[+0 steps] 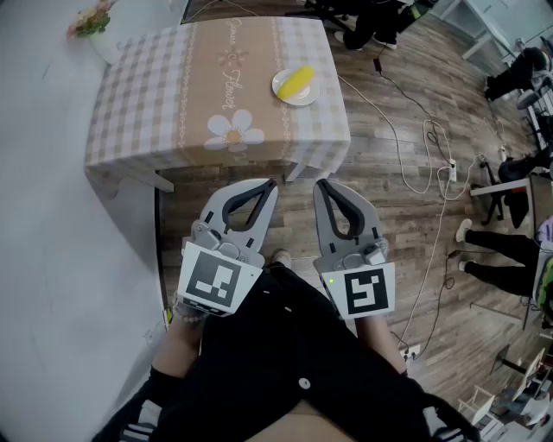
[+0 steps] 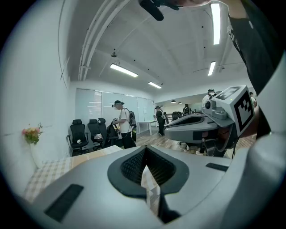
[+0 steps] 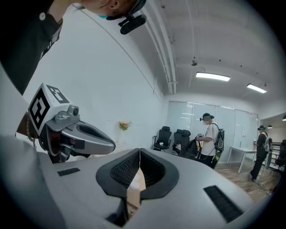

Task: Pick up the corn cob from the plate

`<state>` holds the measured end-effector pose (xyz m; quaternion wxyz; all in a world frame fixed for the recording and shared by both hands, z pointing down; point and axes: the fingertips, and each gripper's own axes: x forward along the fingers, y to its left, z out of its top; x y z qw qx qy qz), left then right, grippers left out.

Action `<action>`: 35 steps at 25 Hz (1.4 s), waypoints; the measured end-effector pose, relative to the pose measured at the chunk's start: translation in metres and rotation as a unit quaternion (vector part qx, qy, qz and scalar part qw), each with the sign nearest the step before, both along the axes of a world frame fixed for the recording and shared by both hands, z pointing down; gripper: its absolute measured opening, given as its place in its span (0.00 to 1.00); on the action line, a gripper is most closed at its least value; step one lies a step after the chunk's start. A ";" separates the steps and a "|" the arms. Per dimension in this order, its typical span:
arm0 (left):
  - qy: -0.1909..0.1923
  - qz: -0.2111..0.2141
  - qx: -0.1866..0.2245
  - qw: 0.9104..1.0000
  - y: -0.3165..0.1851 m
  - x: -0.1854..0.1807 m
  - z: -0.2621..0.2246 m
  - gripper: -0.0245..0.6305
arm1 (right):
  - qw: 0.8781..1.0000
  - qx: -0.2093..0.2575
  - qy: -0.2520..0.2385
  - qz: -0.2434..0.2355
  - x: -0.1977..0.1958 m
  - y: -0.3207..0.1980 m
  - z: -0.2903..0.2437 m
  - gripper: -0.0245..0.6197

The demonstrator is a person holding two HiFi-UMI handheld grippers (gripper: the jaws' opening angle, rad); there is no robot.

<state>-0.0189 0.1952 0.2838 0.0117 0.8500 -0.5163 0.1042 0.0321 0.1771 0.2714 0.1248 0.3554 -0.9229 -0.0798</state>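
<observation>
A yellow corn cob (image 1: 297, 81) lies on a small white plate (image 1: 285, 95) near the right edge of a table with a checked cloth (image 1: 138, 104). Both grippers hover well short of the table, over the wooden floor. My left gripper (image 1: 272, 184) is shut with nothing between its jaws, and so is my right gripper (image 1: 320, 183). In the left gripper view the shut left gripper (image 2: 145, 150) points along the table, with the right gripper's (image 2: 172, 128) body beside it. The right gripper view shows the shut right gripper (image 3: 139, 152) and the left gripper (image 3: 111, 145) at its left.
A vase of flowers (image 1: 93, 24) stands at the table's far left corner by the white wall. Cables (image 1: 423, 164) trail over the floor at the right. People's legs and office chairs (image 1: 510, 78) are at the right. A standing person (image 2: 121, 125) and chairs fill the room's far end.
</observation>
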 end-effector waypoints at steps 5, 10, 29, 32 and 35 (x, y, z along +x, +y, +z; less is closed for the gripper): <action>-0.008 0.007 0.009 1.000 -0.002 0.000 0.003 0.06 | 1.000 0.000 0.001 -0.001 0.001 -0.001 0.003 0.10; -0.024 0.019 0.024 0.999 -0.004 0.005 0.003 0.06 | 1.000 -0.003 0.000 0.000 0.006 -0.003 0.004 0.10; -0.017 -0.018 0.021 0.999 -0.013 0.047 -0.001 0.06 | 1.000 -0.010 -0.024 -0.010 0.057 -0.016 0.002 0.10; -0.022 -0.023 0.028 0.999 -0.014 0.056 -0.001 0.06 | 1.000 -0.012 -0.024 -0.015 0.067 -0.016 0.005 0.10; -0.027 -0.028 0.035 0.999 -0.013 0.064 0.001 0.06 | 0.999 -0.010 -0.024 -0.022 0.076 -0.015 0.008 0.10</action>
